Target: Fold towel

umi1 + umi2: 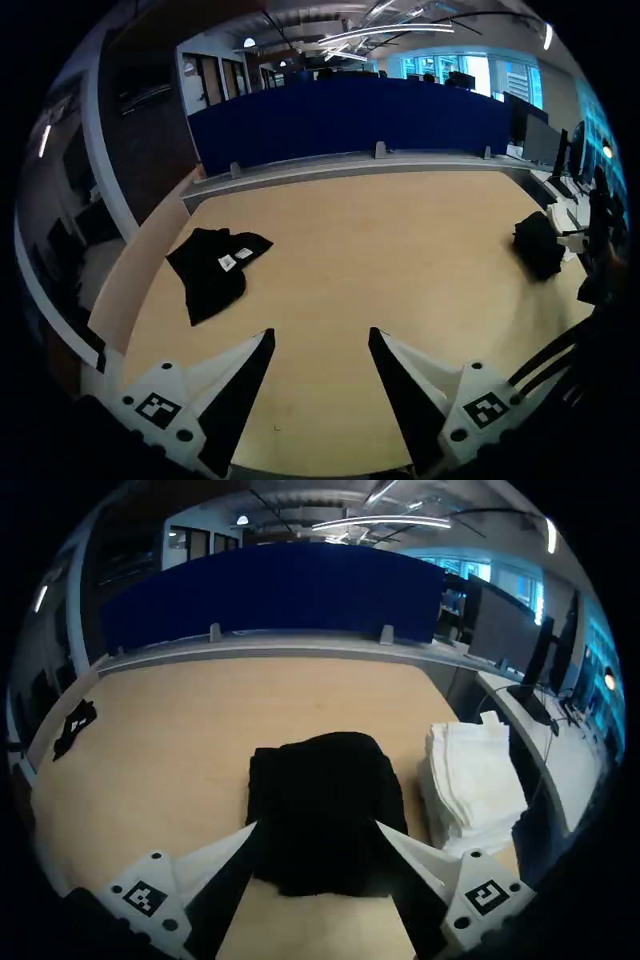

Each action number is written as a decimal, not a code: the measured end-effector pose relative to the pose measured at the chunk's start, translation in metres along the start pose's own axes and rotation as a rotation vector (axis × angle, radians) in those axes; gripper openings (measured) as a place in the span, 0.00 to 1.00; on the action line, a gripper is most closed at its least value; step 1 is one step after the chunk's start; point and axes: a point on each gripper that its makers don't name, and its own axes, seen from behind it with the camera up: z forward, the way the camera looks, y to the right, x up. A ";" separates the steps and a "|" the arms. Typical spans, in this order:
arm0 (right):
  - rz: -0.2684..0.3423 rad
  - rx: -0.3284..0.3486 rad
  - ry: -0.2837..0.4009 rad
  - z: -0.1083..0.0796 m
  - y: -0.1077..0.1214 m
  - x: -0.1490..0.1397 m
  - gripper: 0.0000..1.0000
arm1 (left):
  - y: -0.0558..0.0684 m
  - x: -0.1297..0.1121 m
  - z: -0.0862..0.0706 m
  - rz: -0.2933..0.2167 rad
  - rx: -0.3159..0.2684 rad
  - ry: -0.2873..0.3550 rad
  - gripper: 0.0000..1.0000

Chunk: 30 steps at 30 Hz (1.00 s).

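two black towels on the wood counter (384, 240): loose towel (212, 268) at left edge, folded towel (324, 816) by one white stack (472, 788). office room. both jaws released.

A pale wooden table (384, 240) stretches to a blue partition (352, 120) at 12 o'clock. Dark monitors (540, 140) stand at 2 o'clock beyond the table's edge, bright windows (472, 72) glow at 1 o'clock, and light strips (384, 32) cross the ceiling overhead.
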 end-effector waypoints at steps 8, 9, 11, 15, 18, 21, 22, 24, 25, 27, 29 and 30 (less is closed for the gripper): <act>-0.014 0.018 0.032 -0.016 -0.020 0.014 0.95 | -0.003 0.001 -0.002 -0.004 -0.013 0.020 0.86; -0.014 0.023 0.037 -0.019 -0.023 0.015 0.95 | -0.004 0.001 -0.002 -0.005 -0.014 0.022 0.86; -0.014 0.033 0.048 -0.025 -0.032 0.020 0.95 | -0.007 0.000 -0.003 -0.009 -0.016 0.024 0.86; -0.011 0.058 0.073 -0.038 -0.052 0.028 0.95 | -0.013 -0.002 -0.003 -0.020 -0.019 0.030 0.86; -0.010 0.078 0.090 -0.046 -0.070 0.034 0.95 | -0.019 -0.004 -0.003 -0.033 -0.020 0.036 0.86; -0.006 0.103 0.106 -0.055 -0.092 0.042 0.95 | -0.024 -0.006 -0.002 -0.047 -0.023 0.039 0.86; -0.006 0.110 0.112 -0.057 -0.099 0.043 0.95 | -0.026 -0.006 -0.001 -0.050 -0.025 0.041 0.86; -0.007 0.125 0.124 -0.063 -0.115 0.046 0.95 | -0.028 -0.005 0.000 -0.057 -0.029 0.045 0.86; -0.006 0.132 0.125 -0.064 -0.122 0.047 0.95 | -0.030 -0.005 0.001 -0.058 -0.031 0.047 0.86; -0.005 0.147 0.126 -0.068 -0.139 0.047 0.95 | -0.032 -0.005 0.003 -0.060 -0.034 0.051 0.86; -0.006 0.170 0.126 -0.072 -0.156 0.046 0.95 | -0.034 -0.004 0.005 -0.059 -0.038 0.055 0.86; -0.007 0.181 0.125 -0.073 -0.164 0.045 0.95 | -0.035 -0.004 0.006 -0.059 -0.040 0.056 0.86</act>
